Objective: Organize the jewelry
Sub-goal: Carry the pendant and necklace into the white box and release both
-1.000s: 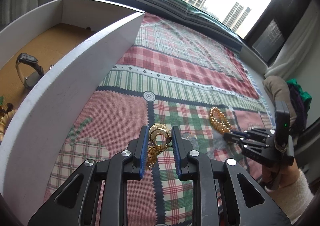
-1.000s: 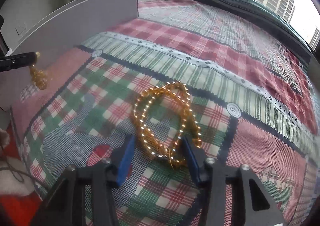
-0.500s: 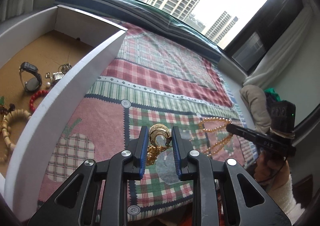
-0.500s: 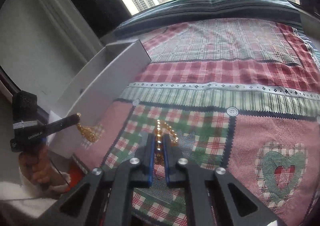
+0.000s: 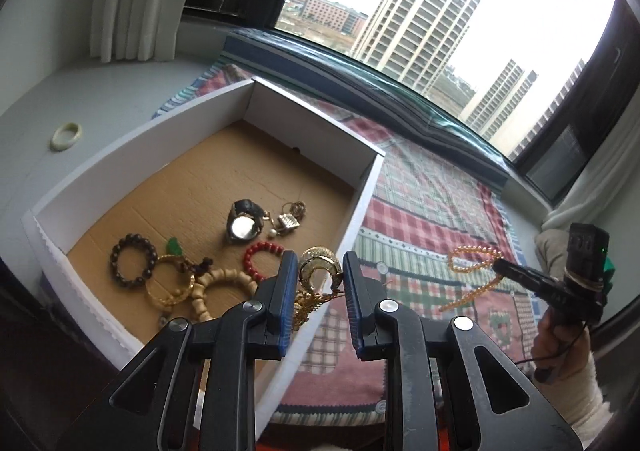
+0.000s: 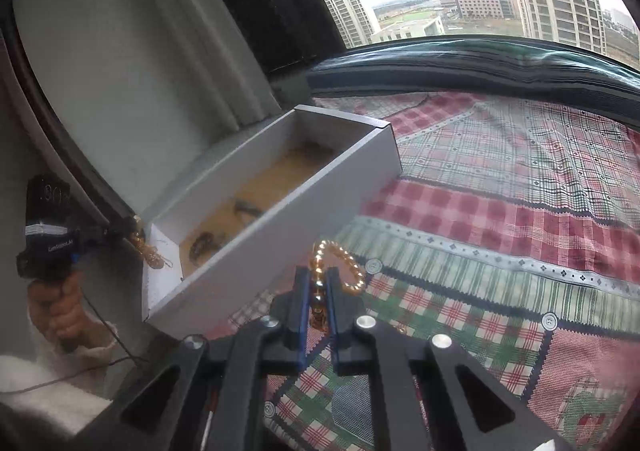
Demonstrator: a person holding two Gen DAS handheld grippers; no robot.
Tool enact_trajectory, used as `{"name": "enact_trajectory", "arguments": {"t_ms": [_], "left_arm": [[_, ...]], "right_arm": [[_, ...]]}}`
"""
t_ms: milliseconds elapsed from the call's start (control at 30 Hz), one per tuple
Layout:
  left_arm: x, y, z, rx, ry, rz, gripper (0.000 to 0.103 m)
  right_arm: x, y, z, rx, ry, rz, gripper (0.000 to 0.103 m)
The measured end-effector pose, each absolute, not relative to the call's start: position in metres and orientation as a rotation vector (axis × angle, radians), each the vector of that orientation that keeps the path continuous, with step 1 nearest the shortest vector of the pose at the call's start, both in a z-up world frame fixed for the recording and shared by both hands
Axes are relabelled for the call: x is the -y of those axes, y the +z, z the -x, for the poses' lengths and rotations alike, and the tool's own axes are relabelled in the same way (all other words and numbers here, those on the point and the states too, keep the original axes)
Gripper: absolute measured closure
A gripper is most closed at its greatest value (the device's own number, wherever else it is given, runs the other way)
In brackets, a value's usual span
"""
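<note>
My left gripper [image 5: 318,283] is shut on a gold earring piece [image 5: 316,271] with a dangling chain, held above the near right wall of the white box [image 5: 360,219]. In the right wrist view the left gripper [image 6: 120,233] shows at the box's near corner with the gold piece [image 6: 150,253] hanging. My right gripper [image 6: 318,293] is shut on a gold bead necklace [image 6: 340,259], lifted above the patchwork cloth [image 6: 500,211]. In the left wrist view it [image 5: 502,267] holds the necklace [image 5: 472,263] dangling.
The box [image 6: 280,235] has a cardboard floor holding a watch [image 5: 242,225], a red bead bracelet [image 5: 262,257], a dark bead bracelet [image 5: 132,265], a wooden bead bracelet [image 5: 220,283] and other pieces. A pale jade ring [image 5: 66,136] lies on the sill left of the box.
Both grippers have risen with their jewelry and moved left toward the box. The right gripper closed on the bead necklace and lifted it off the cloth.
</note>
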State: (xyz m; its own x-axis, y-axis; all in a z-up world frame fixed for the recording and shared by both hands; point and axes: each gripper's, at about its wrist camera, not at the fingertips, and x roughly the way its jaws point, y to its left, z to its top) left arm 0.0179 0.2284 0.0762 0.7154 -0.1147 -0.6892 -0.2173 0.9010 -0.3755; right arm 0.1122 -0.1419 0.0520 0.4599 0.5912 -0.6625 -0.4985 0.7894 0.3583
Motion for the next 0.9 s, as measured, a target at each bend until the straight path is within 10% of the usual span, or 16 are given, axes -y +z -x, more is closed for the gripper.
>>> {"name": "enact_trajectory", "arguments": {"t_ms": [533,667,900], "left_arm": [[-0.326,-0.009,-0.120,-0.908,0.345,0.442,0.079],[-0.323,-0.014,-0.116,-0.901,0.397,0.402,0.032],[-0.295,0.003,-0.084,-0.831,0.549,0.163,0.003]], "right_arm": [[-0.075,0.071,-0.271,-0.815,0.819,0.026,0.095],[-0.118,0.036,-0.305,-0.873,0.784,0.069,0.091],[-0.111,0.007,-0.294,-0.891,0.730,0.090,0.042]]}}
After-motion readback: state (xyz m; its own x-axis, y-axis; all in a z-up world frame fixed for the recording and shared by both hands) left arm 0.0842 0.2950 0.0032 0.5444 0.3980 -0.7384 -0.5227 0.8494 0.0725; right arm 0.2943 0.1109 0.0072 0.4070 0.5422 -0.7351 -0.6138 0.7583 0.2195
